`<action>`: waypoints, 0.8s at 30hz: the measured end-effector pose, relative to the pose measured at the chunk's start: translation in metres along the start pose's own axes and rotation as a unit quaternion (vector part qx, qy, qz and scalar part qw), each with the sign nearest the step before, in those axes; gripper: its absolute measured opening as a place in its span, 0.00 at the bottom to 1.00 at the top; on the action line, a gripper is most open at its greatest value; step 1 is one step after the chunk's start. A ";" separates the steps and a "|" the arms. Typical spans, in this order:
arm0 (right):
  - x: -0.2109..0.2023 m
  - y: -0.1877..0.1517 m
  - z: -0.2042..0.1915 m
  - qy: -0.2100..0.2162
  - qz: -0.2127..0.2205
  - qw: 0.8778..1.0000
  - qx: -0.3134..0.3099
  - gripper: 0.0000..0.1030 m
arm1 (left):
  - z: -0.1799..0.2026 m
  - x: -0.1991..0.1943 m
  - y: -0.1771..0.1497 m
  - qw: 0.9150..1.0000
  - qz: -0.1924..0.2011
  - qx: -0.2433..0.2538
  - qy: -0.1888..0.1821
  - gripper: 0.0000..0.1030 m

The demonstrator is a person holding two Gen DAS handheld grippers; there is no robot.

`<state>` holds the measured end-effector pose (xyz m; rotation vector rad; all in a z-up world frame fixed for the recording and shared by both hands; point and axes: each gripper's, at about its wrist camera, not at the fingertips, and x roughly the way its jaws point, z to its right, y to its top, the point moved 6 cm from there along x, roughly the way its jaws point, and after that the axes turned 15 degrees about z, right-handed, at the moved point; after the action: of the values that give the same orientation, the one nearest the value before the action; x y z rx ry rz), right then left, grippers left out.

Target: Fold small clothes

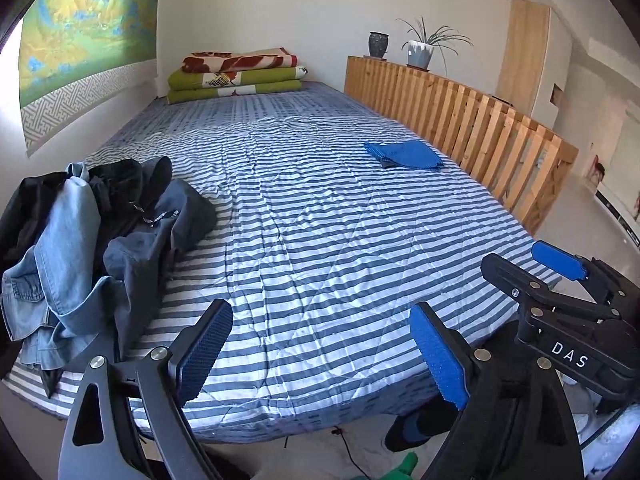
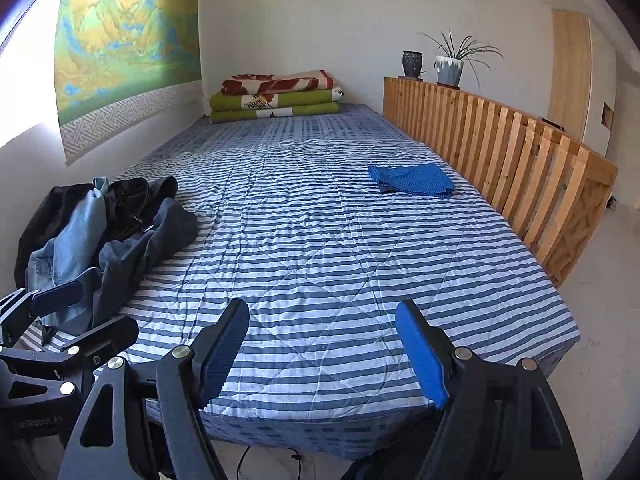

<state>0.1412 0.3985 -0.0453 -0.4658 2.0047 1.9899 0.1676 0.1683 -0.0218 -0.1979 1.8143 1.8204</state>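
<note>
Denim and dark cloth sit heaped in a pile (image 1: pixel 100 232) at the left edge of the bed (image 1: pixel 320 220), seen from the left wrist. The left gripper (image 1: pixel 320 356) hovers over the near edge with its fingers spread wide, nothing between them. A folded blue cloth (image 1: pixel 404 155) lies far right, near the rail (image 1: pixel 480 120). The right gripper (image 1: pixel 532 276) shows at the right, also empty.

From the right wrist, the right gripper (image 2: pixel 324 352) has its fingers apart over bare striped quilt, holding nothing. The pile (image 2: pixel 116 232) lies well to its left, the blue cloth (image 2: pixel 412 180) ahead by the rail (image 2: pixel 520 152), and the left gripper (image 2: pixel 60 300) sits low by the heap.

The next piece has yet to be picked, I'd say. Better to take one garment by an edge with the left, lift it clear of the tangle, then spread it flat mid-bed before folding
</note>
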 end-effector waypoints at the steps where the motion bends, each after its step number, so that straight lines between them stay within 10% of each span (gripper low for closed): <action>1: 0.001 0.000 0.001 0.000 -0.001 1.000 0.000 0.70 | 0.001 0.001 0.000 1.000 -0.001 0.001 0.000 0.90; 24: 0.006 -0.006 0.003 0.005 -0.013 1.000 0.003 0.70 | -0.005 0.007 -0.006 1.000 -0.005 -0.002 -0.002 0.90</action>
<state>0.1382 0.4012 -0.0534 -0.4987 1.9995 1.9695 0.1631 0.1647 -0.0306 -0.2039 1.8044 1.8158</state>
